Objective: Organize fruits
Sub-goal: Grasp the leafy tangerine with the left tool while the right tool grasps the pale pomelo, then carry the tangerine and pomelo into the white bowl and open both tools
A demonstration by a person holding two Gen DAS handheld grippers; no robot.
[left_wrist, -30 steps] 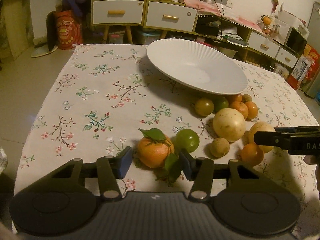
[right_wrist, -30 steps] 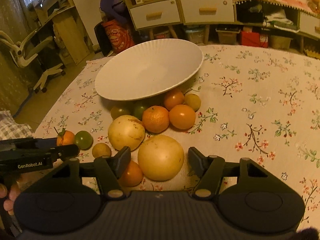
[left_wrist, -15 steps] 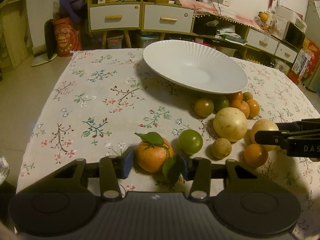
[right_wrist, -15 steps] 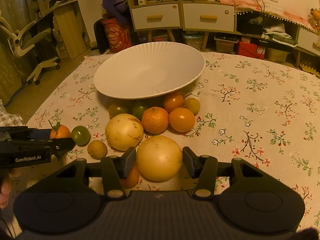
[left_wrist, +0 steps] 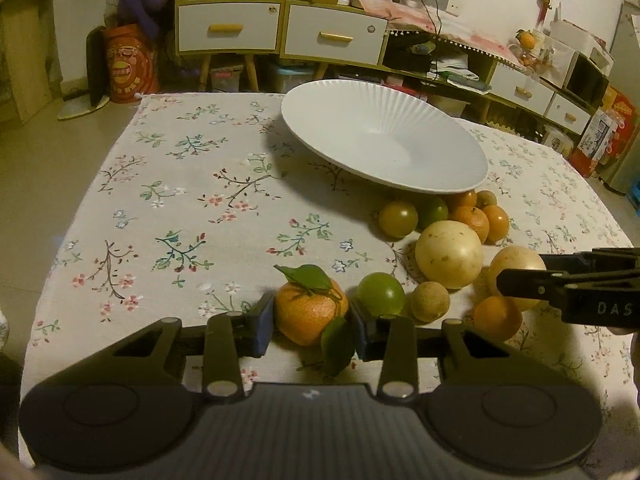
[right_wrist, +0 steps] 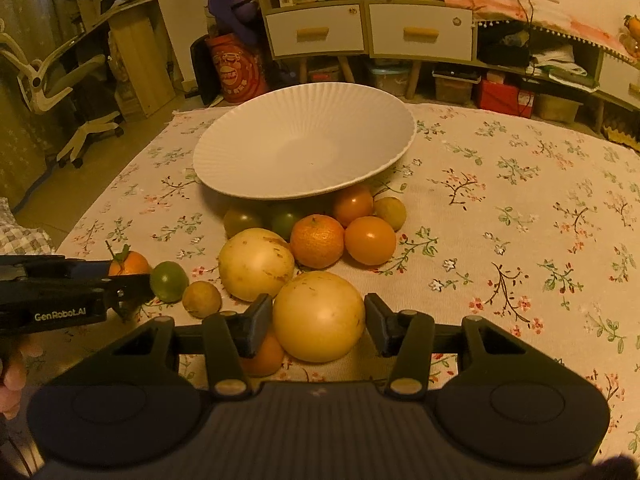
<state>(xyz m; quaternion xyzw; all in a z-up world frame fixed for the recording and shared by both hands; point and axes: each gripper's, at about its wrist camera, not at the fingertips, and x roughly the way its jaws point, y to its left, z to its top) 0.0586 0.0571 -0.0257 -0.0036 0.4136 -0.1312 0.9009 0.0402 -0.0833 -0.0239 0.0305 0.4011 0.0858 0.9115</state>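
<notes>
A leafy mandarin (left_wrist: 310, 314) sits on the floral tablecloth between the pads of my left gripper (left_wrist: 311, 328). Its jaws are closing and both pads touch the peel. My right gripper (right_wrist: 318, 320) is shut on a large pale yellow fruit (right_wrist: 319, 316), which still rests on the cloth. Beside it lie a second pale fruit (right_wrist: 256, 268), a green fruit (left_wrist: 380, 294), a small brown fruit (left_wrist: 430, 301) and several oranges (right_wrist: 317, 240). The white ribbed plate (left_wrist: 384, 136) behind the pile holds nothing, and its near rim overhangs the farthest fruits.
An orange (right_wrist: 260, 354) lies half hidden under my right gripper's left finger. The left half of the tablecloth (left_wrist: 180, 208) is bare. Cabinets (left_wrist: 280, 32) and shelves stand behind the table, and an office chair (right_wrist: 60, 84) is at the far left.
Both grippers have narrowed: the left pads came in onto the mandarin and the right pads onto the pale fruit. Neither fruit has left the cloth.
</notes>
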